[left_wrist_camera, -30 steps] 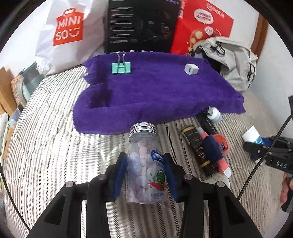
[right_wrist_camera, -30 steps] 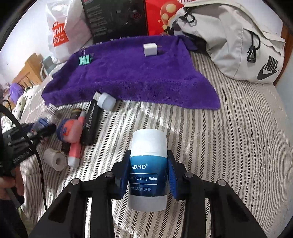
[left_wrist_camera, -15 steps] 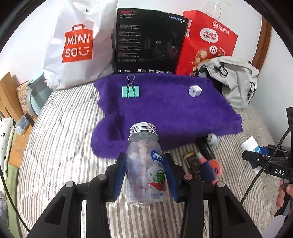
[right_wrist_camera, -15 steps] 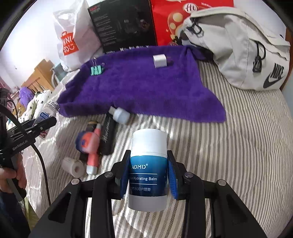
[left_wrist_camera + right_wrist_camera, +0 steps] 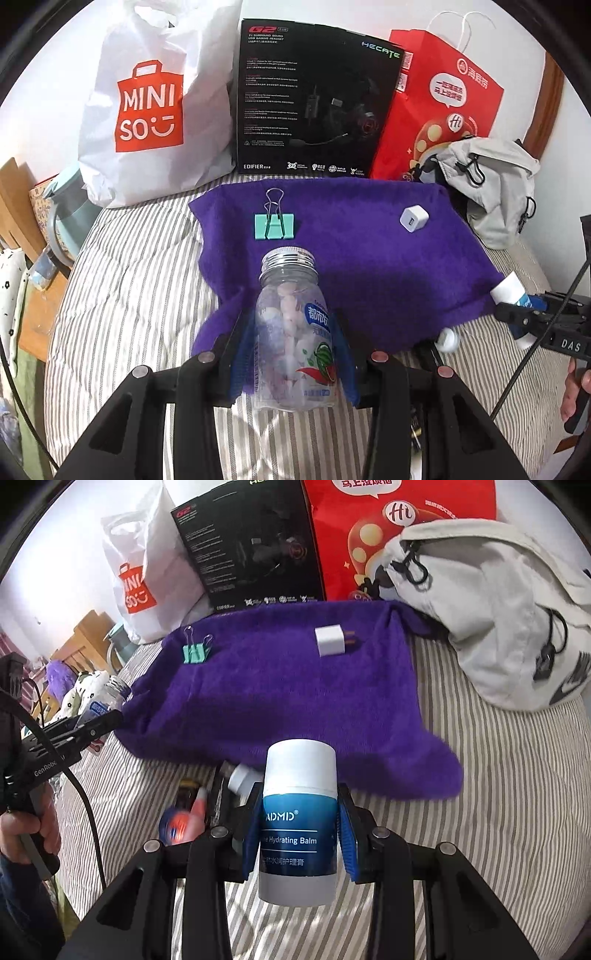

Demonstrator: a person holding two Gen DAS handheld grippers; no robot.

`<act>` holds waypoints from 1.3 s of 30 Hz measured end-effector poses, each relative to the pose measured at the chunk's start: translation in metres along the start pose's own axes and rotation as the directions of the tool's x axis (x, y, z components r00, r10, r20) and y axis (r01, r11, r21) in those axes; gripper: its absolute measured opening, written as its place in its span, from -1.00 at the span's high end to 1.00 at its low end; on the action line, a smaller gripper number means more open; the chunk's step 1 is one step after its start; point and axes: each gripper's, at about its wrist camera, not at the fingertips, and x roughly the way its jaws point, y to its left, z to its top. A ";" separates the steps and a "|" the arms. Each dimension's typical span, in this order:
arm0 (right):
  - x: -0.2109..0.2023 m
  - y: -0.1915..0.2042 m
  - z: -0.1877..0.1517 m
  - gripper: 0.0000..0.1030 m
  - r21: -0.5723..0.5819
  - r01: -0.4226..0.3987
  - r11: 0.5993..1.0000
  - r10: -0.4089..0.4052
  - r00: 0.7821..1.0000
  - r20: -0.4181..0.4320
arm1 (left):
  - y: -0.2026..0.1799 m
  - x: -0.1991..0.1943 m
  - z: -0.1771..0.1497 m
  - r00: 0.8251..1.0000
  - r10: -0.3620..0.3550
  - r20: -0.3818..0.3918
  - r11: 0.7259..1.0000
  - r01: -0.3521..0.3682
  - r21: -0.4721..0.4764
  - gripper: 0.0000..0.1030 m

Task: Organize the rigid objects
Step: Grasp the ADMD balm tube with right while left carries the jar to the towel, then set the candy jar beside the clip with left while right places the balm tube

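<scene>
Both claws have lifted forward toward the purple towel (image 5: 369, 258). Left claw (image 5: 293, 360) grips candy jar (image 5: 295, 332); right claw (image 5: 299, 834) grips balm tube (image 5: 299, 812), placement at 12 o'clock likely next.

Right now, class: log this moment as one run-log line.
left gripper: shut on candy jar | right gripper: shut on balm tube | purple towel: clip, charger

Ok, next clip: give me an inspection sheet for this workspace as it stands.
Surface: striped bedcover with a purple towel spread on it.
Job's things: candy jar in the left claw; balm tube in the right claw; green binder clip and white charger plug lying on the towel.
Clutter: small bottle, orange-blue item on the bedcover.
Grippers: both shut on their loads.
Cables: black cable by the left claw.
Surroundings: white shopping bag, black box, red bag, grey backpack.
</scene>
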 end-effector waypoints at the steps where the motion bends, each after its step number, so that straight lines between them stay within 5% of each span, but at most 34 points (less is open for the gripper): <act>1: 0.001 -0.001 0.003 0.29 0.001 0.002 1.000 -0.002 1.000 -0.002 | 0.000 0.002 0.003 1.000 0.003 0.001 1.000 -0.003 0.000 0.24; 21: 0.078 -0.040 0.085 0.29 -0.023 0.077 0.997 -0.078 0.996 -0.042 | 0.006 0.057 0.037 0.998 0.038 -0.042 0.999 -0.038 0.000 0.24; 39: 0.104 -0.028 0.091 0.27 -0.129 0.147 0.981 -0.153 0.988 -0.037 | -0.005 0.085 0.037 0.993 0.077 -0.086 0.997 -0.074 0.036 0.24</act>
